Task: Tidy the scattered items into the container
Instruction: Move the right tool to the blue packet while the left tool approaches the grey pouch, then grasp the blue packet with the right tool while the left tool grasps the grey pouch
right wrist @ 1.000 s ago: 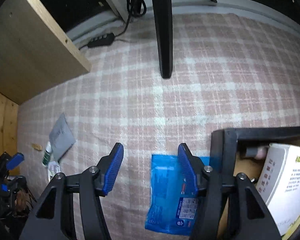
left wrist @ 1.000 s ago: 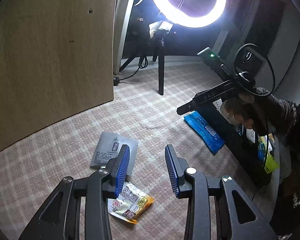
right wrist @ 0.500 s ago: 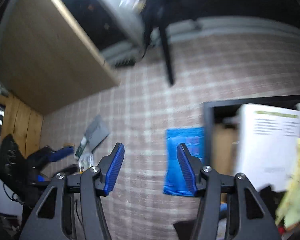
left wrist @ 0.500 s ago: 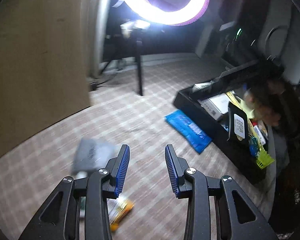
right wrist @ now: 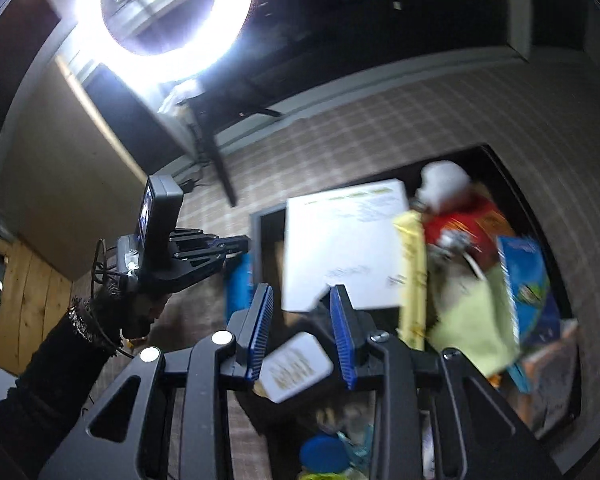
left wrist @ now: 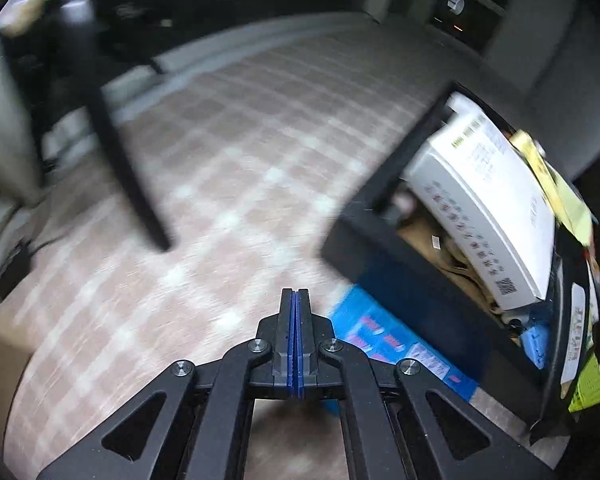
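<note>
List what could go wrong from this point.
1. The left hand-held gripper is shut and empty above the blue packet; it must open before it can grasp.
2. The packet lies against the black container wall, so a finger may jam there.
3. The container looks crowded, so added items could slide out.

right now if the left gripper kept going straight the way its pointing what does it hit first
Most likely the plaid carpet. The left gripper, jaws shut on nothing, points at bare floor between the black stand leg and the black container. The blue packet lies just right of that line. Motion blur makes depth uncertain.
</note>
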Demonstrator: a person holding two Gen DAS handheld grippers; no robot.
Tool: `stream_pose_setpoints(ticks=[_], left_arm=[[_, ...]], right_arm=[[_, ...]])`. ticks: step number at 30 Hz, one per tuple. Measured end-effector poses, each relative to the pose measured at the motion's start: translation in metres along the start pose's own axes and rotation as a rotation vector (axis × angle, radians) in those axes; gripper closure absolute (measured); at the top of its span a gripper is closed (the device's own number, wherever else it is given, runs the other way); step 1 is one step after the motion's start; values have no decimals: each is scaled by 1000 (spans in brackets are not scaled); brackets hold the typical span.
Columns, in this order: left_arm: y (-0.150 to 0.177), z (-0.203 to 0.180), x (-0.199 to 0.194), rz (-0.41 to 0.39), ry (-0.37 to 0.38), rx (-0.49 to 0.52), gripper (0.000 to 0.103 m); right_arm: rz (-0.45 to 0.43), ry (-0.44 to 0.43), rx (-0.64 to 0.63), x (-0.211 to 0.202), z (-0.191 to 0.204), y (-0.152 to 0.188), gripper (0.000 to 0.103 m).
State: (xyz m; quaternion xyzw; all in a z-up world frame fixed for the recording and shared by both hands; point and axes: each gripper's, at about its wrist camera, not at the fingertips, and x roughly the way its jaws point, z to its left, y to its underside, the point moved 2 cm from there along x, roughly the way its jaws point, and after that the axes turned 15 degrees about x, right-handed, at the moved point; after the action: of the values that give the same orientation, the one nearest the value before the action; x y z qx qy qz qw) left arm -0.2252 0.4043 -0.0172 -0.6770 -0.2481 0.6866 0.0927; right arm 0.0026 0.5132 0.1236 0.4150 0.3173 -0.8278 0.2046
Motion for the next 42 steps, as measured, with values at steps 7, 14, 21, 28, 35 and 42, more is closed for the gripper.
stream_pose_setpoints(ticks=[7,14,21,28,35,42], left_arm=[[38,-49,-13,74,122,215,103],[139,-83,-63,123,88,162,103],[227,-30,-138,16,-150,-216,79],[260,29,-185,-28,-249,-406,51],[210,44,-153,36,-225,-291,35],[180,45,-110,146,-194,-205,34]], right_arm=[[86,-75,1,17,3,19,73],[265,-191,-172,47,61,94,71],[243,0,-579,89,120,145,45],[352,111,-762,134,133,140,39],[412,257,-922,162,139,138,38],[460,331,-994,176,131,135,27]])
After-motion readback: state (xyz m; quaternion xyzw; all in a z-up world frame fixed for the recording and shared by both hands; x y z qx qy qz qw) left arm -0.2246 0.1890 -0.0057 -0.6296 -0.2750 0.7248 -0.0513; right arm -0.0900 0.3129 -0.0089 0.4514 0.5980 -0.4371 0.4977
